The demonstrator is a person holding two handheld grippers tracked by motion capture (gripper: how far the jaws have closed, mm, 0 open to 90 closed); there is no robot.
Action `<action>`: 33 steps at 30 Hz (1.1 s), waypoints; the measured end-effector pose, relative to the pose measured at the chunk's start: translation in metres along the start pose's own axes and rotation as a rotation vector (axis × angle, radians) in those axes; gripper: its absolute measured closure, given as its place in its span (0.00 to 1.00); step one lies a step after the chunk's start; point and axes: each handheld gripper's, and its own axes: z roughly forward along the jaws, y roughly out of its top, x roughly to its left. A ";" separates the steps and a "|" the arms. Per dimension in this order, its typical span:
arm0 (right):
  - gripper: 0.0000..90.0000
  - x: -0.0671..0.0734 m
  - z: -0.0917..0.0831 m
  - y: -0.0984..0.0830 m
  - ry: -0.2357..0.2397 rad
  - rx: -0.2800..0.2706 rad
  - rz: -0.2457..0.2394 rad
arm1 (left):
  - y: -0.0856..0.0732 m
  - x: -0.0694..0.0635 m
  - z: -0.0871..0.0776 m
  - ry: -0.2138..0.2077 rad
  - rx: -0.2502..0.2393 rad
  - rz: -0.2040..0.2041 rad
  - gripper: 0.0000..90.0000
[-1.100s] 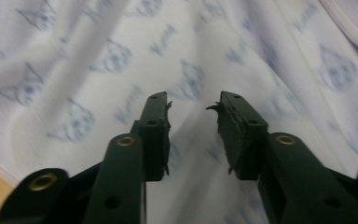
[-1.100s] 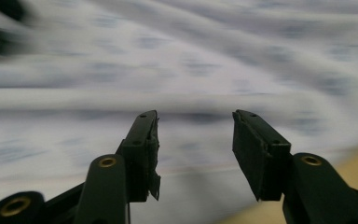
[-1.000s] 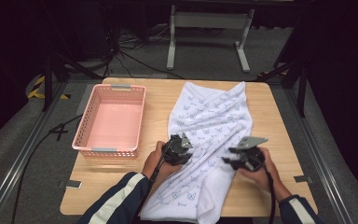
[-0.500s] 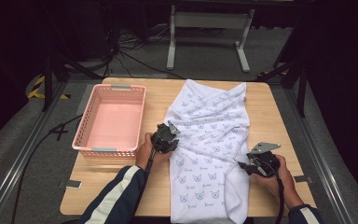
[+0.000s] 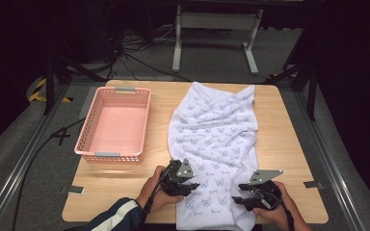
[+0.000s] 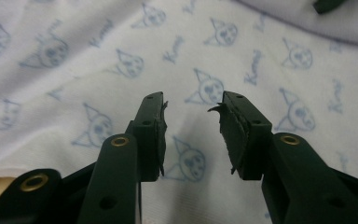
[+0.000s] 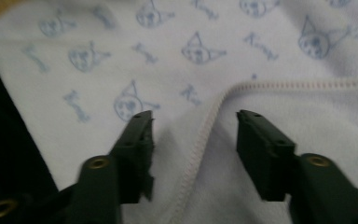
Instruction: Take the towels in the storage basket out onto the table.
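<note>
High view: the towel is laid flat along the worktop's right half; at its near edge, left claw and right claw are held spread, having just been opening and closing respectively, nothing pinched, apparently for regrasping the hem.

Navy sleeve, white stripes

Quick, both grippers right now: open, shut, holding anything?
Left gripper: open, jaws just been opening, over the printed cloth, nothing clamped.
Right gripper: open, jaws astride the cloth's hemmed edge, not clamped.

Right gripper fingers apart over cat-print towel, stitched hem between (untouched).
</note>
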 end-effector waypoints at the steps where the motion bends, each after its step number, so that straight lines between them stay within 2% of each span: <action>1: 0.66 0.000 0.002 -0.001 0.006 0.019 -0.014 | -0.002 0.000 0.003 0.001 0.023 -0.002 0.66; 2: 0.72 0.000 0.003 -0.003 0.004 0.033 -0.033 | -0.005 0.000 0.007 0.020 0.053 0.004 0.66; 3: 0.86 0.000 0.000 -0.005 -0.004 0.037 -0.047 | -0.007 0.000 0.007 0.015 0.043 0.004 0.66; 4: 0.92 -0.002 -0.004 -0.006 0.000 0.043 -0.038 | -0.011 0.002 0.005 0.013 0.030 -0.011 0.67; 5: 0.97 -0.006 -0.013 -0.010 -0.015 0.049 -0.039 | -0.013 0.002 0.004 0.016 0.023 -0.013 0.68; 6: 0.98 -0.009 -0.020 -0.015 -0.033 0.057 -0.034 | -0.015 0.001 0.002 0.017 0.027 -0.012 0.68; 9: 0.98 -0.021 -0.048 -0.038 -0.057 0.070 0.033 | -0.022 -0.002 -0.005 0.020 0.039 -0.026 0.69; 10: 0.98 -0.021 -0.048 -0.038 -0.057 0.070 0.033 | -0.022 -0.002 -0.005 0.020 0.039 -0.026 0.69; 11: 0.98 -0.024 -0.056 -0.045 -0.055 0.078 0.058 | -0.023 -0.003 -0.008 0.023 0.046 -0.018 0.69; 12: 0.98 -0.028 -0.074 -0.058 -0.039 0.114 0.096 | -0.026 -0.004 -0.011 0.024 0.048 -0.019 0.69; 13: 0.98 -0.028 -0.074 -0.058 -0.039 0.114 0.096 | -0.030 -0.005 -0.014 0.024 0.047 -0.032 0.69; 14: 0.97 -0.028 -0.090 -0.070 -0.007 0.124 0.119 | -0.035 -0.007 -0.020 0.013 0.060 -0.025 0.69; 15: 0.97 -0.028 -0.090 -0.070 -0.007 0.124 0.119 | -0.035 -0.007 -0.020 0.013 0.060 -0.025 0.69; 16: 0.93 -0.026 -0.095 -0.074 0.012 0.152 0.114 | -0.037 -0.008 -0.023 0.012 0.066 -0.023 0.69; 18: 0.87 -0.021 -0.100 -0.078 0.042 0.199 0.082 | -0.043 -0.009 -0.029 -0.009 0.072 -0.054 0.69; 19: 0.80 -0.019 -0.102 -0.078 0.037 0.193 0.058 | -0.046 -0.011 -0.031 -0.017 0.069 -0.075 0.68; 20: 0.78 -0.018 -0.103 -0.077 0.030 0.154 0.035 | -0.049 -0.010 -0.034 -0.018 0.068 -0.068 0.68; 21: 0.71 -0.019 -0.104 -0.074 0.010 0.113 0.039 | -0.051 -0.010 -0.036 -0.016 0.061 -0.085 0.67; 22: 0.71 -0.019 -0.104 -0.074 0.010 0.113 0.039 | -0.051 -0.010 -0.036 -0.016 0.061 -0.085 0.62; 23: 0.62 -0.020 -0.105 -0.068 -0.046 0.048 0.001 | -0.052 -0.009 -0.037 -0.018 0.044 -0.093 0.62; 24: 0.63 -0.021 -0.104 -0.063 -0.068 -0.011 -0.019 | -0.052 -0.007 -0.039 -0.008 0.030 -0.096 0.56; 26: 0.59 -0.030 -0.097 -0.044 -0.131 -0.122 -0.037 | -0.047 -0.002 -0.040 0.038 0.014 -0.098 0.48; 27: 0.62 -0.036 -0.091 -0.035 -0.138 -0.160 -0.026 | -0.045 0.001 -0.039 0.040 -0.008 -0.106 0.46; 28: 0.61 -0.044 -0.081 -0.024 -0.154 -0.171 -0.029 | -0.042 0.004 -0.038 0.026 -0.015 -0.107 0.45; 29: 0.62 -0.052 -0.070 -0.013 -0.196 -0.174 -0.053 | -0.037 0.007 -0.035 0.037 -0.013 -0.086 0.45; 30: 0.66 -0.060 -0.059 -0.003 -0.215 -0.177 -0.071 | -0.033 0.010 -0.032 0.052 -0.010 -0.080 0.44; 31: 0.67 -0.068 -0.047 0.007 -0.201 -0.170 -0.060 | -0.029 0.013 -0.029 0.056 -0.017 -0.081 0.43; 32: 0.67 -0.076 -0.035 0.016 -0.208 -0.143 -0.065 | -0.025 0.017 -0.026 0.057 -0.029 -0.084 0.42; 33: 0.71 -0.082 -0.023 0.023 -0.233 -0.128 -0.082 | -0.021 0.020 -0.023 0.073 -0.030 -0.076 0.44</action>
